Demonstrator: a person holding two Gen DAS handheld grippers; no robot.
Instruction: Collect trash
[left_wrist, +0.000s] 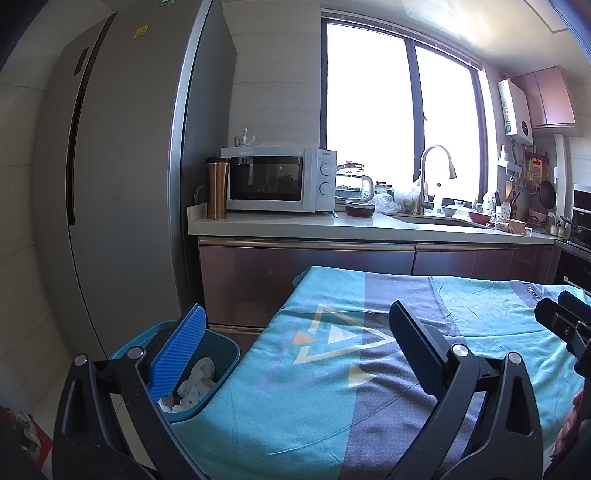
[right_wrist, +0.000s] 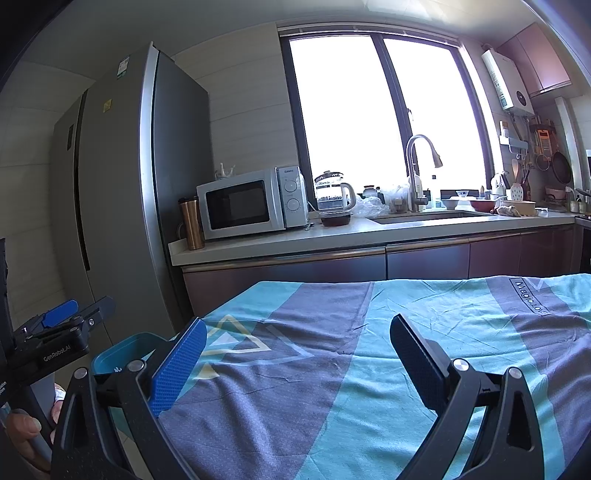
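Observation:
A teal bin stands on the floor at the left end of the table, with crumpled white paper trash inside. My left gripper is open and holds nothing, its left finger over the bin and its right finger over the teal and grey tablecloth. In the right wrist view my right gripper is open too, above the tablecloth, with the bin's rim showing at its left. The left gripper's body appears at that view's left edge, held by a hand.
Beyond the table runs a kitchen counter with a microwave, a copper tumbler, a kettle, a sink and a tap. A tall fridge stands at the left. A red bag lies on the floor.

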